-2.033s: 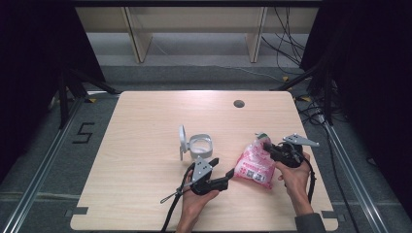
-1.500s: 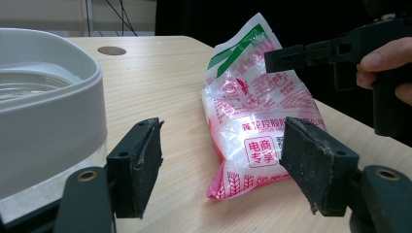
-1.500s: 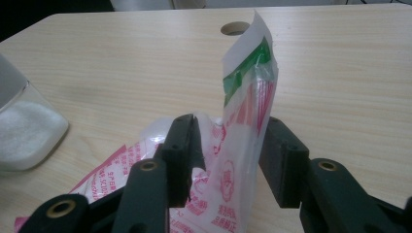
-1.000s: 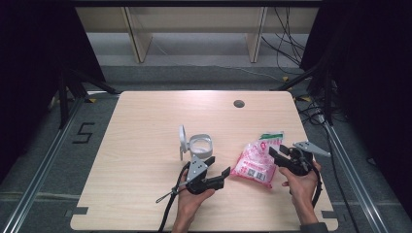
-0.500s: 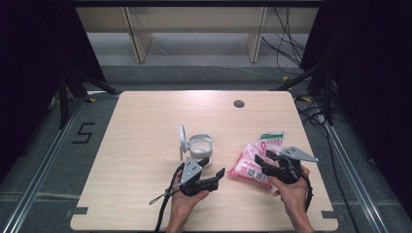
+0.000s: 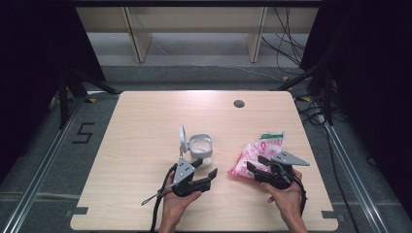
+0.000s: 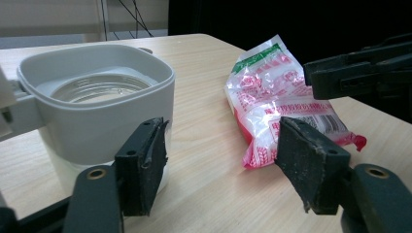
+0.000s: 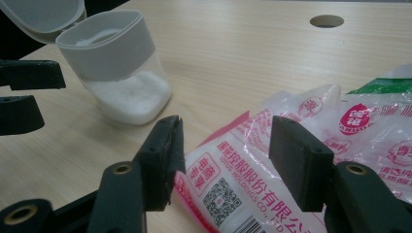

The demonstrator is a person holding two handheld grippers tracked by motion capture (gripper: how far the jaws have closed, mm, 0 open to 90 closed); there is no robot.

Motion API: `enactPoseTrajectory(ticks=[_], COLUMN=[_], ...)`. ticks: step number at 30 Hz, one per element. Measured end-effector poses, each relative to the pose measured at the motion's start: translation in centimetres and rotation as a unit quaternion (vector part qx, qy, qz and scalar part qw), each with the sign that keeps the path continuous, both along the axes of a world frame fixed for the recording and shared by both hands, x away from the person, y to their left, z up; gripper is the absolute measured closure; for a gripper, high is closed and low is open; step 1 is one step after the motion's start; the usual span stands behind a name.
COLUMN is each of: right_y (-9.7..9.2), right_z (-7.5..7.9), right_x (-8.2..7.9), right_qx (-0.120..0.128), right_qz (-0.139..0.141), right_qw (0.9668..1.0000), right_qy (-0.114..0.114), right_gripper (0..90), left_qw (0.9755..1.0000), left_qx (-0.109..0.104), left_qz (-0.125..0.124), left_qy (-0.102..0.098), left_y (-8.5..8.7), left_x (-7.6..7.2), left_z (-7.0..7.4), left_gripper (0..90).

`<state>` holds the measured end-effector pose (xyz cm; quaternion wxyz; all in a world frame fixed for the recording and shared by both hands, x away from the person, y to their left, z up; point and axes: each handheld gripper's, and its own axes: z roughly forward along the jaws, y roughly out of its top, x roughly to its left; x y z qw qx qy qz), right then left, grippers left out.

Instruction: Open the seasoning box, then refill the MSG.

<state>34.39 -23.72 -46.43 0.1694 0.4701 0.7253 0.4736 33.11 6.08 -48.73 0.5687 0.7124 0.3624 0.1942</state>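
Observation:
A white container with its lid flipped open stands mid-table and holds white grains. To its right a pink and white plastic bag lies flat. My left gripper hovers just in front of the container and points right; it is open with nothing between its jaws, which have just been closing a little. My right gripper is at the bag's near edge. Its jaws have just been opening, and the bag's corner lies loose below them. The left gripper view has the container and the bag.
A round cable hole is in the table's far right part. The table's near edge runs just behind both hands. A cable trails from the left gripper. Bare wood stretches left of the container.
My right gripper has slid left and toward the near edge along the bag, and its jaws have spread. The left gripper has drifted slightly left. The bag and the container have stayed put.

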Motion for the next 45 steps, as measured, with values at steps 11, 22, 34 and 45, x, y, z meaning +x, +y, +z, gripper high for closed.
enactPoseTrajectory(ticks=[11,22,34,45], right_y=[0.4,0.6,0.6,0.5], right_z=[-0.1,-0.2,-0.4,-0.5], right_x=[-0.3,-0.5,-0.5,-0.6], right_qx=[-0.002,0.001,0.002,-0.009], right_qz=[0.012,0.013,0.026,0.02], right_qw=[0.9999,0.9999,0.9997,0.9996], right_qy=[-0.001,0.009,-0.007,-0.015], right_gripper=[44.8,44.8,44.9,44.9], left_qw=[0.9999,0.9974,0.9958,0.9951], left_qx=[-0.001,0.033,0.028,0.034], left_qz=[0.003,0.035,0.056,0.066], left_qy=[-0.013,-0.054,-0.067,-0.066], left_y=[2.0,4.0,5.7,6.2], left_x=[-0.4,-1.0,-0.8,-0.1], left_z=[0.7,1.4,1.8,2.1], left_gripper=[47.4,80.5,88.7,88.8])
